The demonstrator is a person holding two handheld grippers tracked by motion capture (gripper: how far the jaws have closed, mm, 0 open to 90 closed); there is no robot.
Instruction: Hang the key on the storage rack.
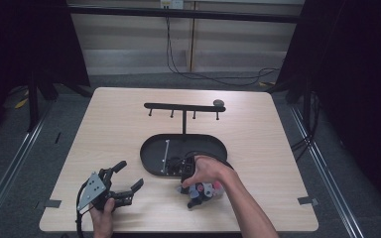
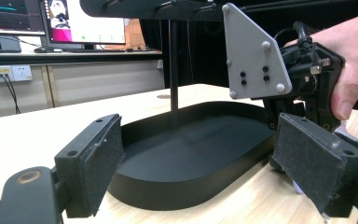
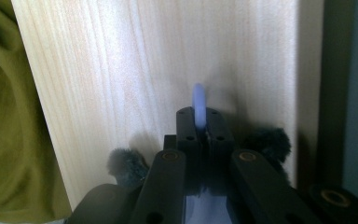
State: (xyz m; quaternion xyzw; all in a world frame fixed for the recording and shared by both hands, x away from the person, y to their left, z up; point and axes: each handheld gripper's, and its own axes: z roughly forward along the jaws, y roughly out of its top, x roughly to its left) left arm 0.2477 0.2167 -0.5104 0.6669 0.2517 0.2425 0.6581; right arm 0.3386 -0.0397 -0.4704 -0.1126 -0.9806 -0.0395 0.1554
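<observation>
Resting on the light wooden worktop [image 1: 119, 129], the black oval tray [image 1: 151, 148] with upright T-shaped hanger stand [image 1: 183, 106] holds small items too dark to identify. The right gripper [image 3: 198, 123] is closed edge-on upon a thin pale-blue ring [image 3: 198, 102] projecting beyond its jaws, near the tray's front rim. The left gripper [image 1: 124, 181] is spread wide, holding nothing.

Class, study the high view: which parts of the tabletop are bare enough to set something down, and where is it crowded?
Bare: the far corners either side of the hook stand, and the right edge. Crowded: the near middle, around the black tray, right gripper and left gripper.
</observation>
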